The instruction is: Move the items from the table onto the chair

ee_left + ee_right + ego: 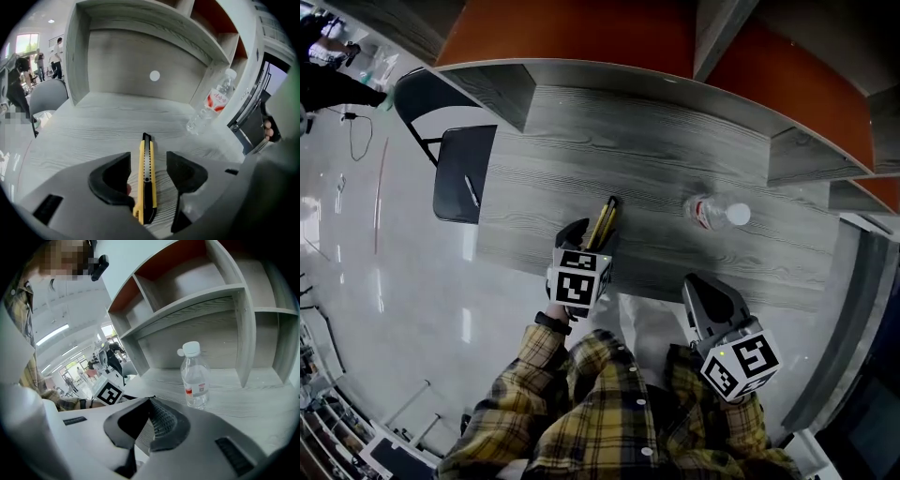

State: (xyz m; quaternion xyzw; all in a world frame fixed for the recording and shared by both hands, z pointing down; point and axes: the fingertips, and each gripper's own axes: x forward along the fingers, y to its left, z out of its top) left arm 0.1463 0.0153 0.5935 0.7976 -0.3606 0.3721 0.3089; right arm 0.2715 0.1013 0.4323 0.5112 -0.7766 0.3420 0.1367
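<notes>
A yellow and black utility knife (606,221) (146,150) lies flat on the grey wooden table (675,159), near its front edge. My left gripper (589,236) (148,165) is down at the table with its jaws open, one on each side of the knife, and neither pad presses on it. A clear plastic water bottle (712,212) (213,101) (195,376) with a white cap and red label stands upright to the right. My right gripper (705,292) (151,401) is shut and empty, held short of the table's front edge, pointing toward the bottle.
A dark chair (459,169) (47,96) stands at the table's left end with a pen (472,190) on its seat. Grey shelf compartments (787,155) with orange backs rise along the table's far side. A glossy floor lies to the left, with people far off.
</notes>
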